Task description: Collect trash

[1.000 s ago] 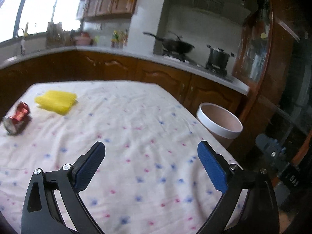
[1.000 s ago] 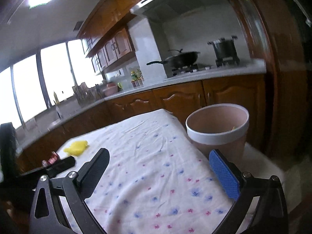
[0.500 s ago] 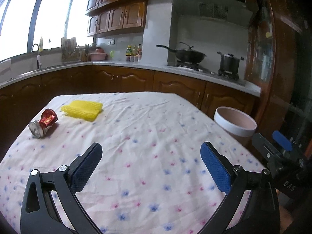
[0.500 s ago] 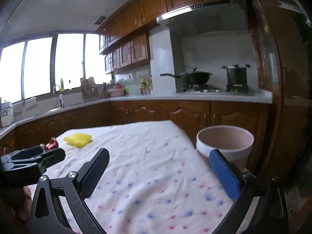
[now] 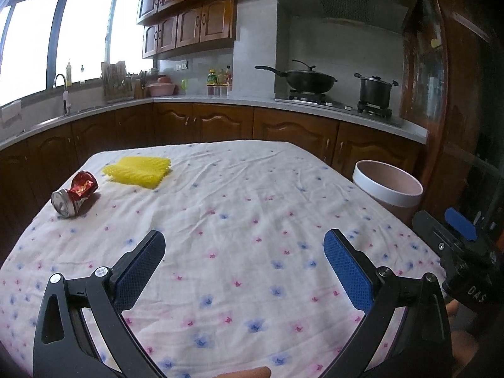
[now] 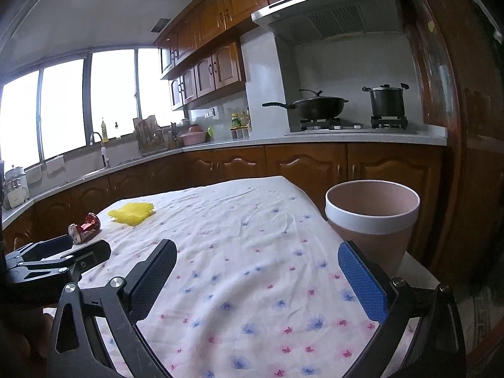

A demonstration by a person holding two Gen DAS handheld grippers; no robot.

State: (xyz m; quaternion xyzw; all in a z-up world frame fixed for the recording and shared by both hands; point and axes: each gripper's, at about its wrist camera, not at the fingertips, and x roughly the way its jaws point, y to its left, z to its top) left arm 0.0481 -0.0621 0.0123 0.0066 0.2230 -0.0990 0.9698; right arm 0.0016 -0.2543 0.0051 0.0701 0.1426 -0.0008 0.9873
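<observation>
Two grippers — left gripper (image 5: 244,263) & right gripper (image 6: 256,271) — hover level over tablecloth (image 5: 239,201), jaws wide apart, empty.

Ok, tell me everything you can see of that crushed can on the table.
The crushed can is a red drink can with a silver end, metal by its look. Its body is dented and crumpled. It lies on its side on the flowered tablecloth, near the far left edge, silver end facing the cameras. The yellow mesh piece lies close by, apart from it. Only the cloth touches the can; neither hand-held gripper is near it.
</observation>
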